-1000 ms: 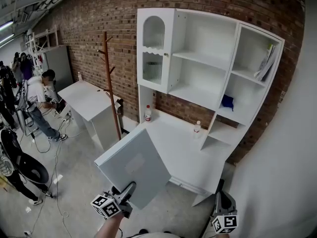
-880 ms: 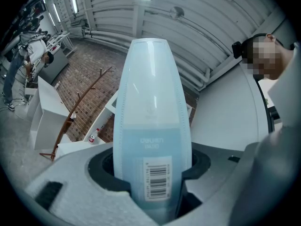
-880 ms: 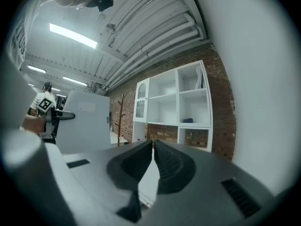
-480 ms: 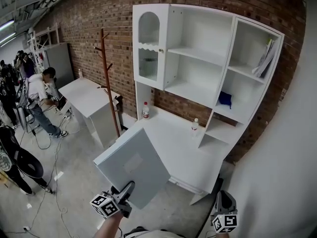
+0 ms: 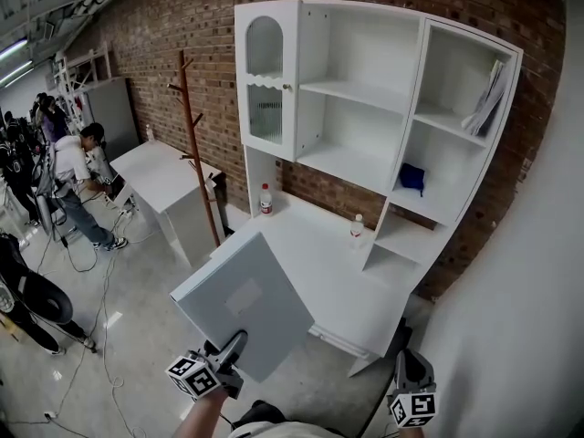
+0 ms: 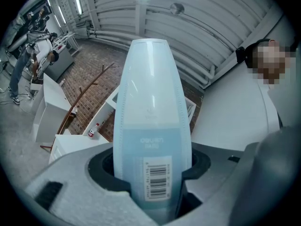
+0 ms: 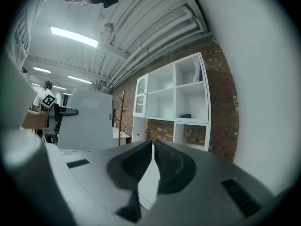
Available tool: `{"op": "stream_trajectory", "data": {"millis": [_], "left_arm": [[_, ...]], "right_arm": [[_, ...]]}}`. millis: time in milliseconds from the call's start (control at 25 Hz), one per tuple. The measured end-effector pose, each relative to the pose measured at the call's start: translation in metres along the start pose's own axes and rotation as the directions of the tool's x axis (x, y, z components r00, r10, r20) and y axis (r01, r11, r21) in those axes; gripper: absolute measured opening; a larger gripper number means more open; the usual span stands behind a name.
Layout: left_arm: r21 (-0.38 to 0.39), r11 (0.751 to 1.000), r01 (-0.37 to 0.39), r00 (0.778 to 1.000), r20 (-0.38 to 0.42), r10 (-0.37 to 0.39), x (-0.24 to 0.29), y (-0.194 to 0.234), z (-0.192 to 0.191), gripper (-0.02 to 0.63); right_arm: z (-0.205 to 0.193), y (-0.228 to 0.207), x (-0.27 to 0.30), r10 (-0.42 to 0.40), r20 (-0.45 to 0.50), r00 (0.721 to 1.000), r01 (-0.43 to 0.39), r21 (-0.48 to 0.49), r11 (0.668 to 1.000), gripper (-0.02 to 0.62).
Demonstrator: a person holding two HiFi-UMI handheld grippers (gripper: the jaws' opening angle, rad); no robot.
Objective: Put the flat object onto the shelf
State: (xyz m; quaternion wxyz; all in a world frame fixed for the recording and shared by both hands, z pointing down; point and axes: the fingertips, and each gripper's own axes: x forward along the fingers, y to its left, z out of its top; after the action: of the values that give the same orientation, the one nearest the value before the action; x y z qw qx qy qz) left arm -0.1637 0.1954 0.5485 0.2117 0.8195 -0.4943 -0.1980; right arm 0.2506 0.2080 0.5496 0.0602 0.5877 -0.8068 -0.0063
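Head view: saw L gripper (image 5: 233, 347) clenched on lower edge of flat object (image 5: 245, 301), tilted over floor, near desk (image 5: 338, 272) front, below shelf (image 5: 360, 94), not on it. Saw R gripper (image 5: 408, 372) low at right, well apart from the object. Left gripper view: saw flat object w/ barcode label pinched betw. jaws. Right gripper view: saw jaws pressed together, nothing betw.; shelf ahead.

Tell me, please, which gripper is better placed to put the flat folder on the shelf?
Left. The left gripper grips the pale blue flat folder, held up facing the white shelf unit; the right gripper is shut and empty.
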Motion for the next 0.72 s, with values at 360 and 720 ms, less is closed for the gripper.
{"op": "stream_trajectory", "data": {"millis": [360,720], "left_arm": [[-0.002,1.000,-0.002,1.000,-0.006,0.002,0.031,0.011,0.003,0.273],[-0.014,1.000,0.013,1.000,-0.022,-0.014,0.075,0.053,0.017,0.274]], "right_arm": [[-0.005,-0.005,0.030,0.011,-0.019,1.000,-0.011,-0.001,1.000,0.035],[0.000,-0.003,0.086,-0.014,-0.022,1.000,0.014,-0.008,1.000,0.035]]}}
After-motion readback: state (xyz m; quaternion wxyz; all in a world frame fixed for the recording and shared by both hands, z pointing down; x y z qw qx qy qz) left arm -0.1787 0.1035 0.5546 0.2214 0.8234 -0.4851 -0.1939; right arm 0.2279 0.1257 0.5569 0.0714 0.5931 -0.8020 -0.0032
